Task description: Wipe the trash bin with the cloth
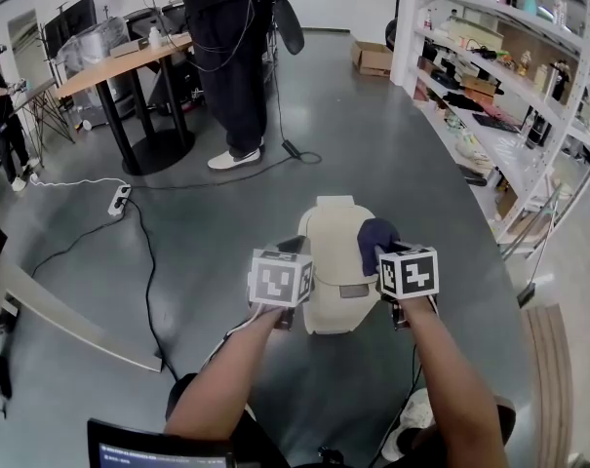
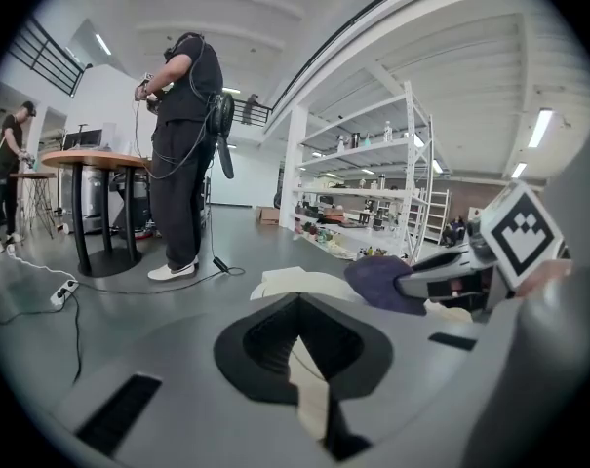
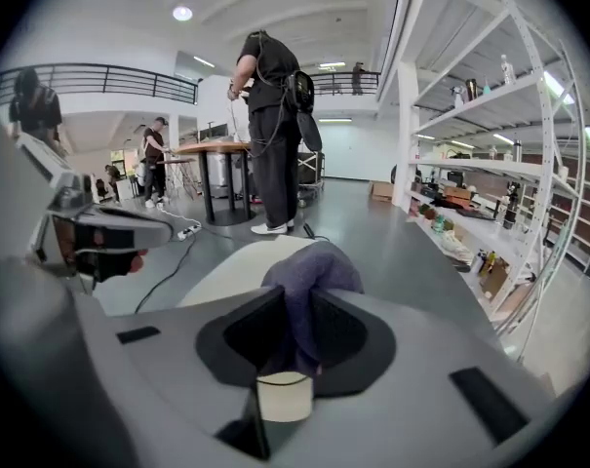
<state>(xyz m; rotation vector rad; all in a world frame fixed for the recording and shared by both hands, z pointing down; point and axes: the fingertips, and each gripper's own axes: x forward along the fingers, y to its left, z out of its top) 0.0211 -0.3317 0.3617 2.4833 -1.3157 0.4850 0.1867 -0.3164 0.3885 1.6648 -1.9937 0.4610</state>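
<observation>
With the right gripper jaws clamped on the bunched dark cloth at the right side of the cream trash bin on the floor, and the left gripper jaws seemingly closed on its left edge, press the cloth flat and sweep steadily across the top.

Open grey floor stretches ahead of me, past the trash bin that blocks the space just below. A white shelf rack walls off my right. Ahead left, a person stands beside a counter, and a black cable crosses the floor.
</observation>
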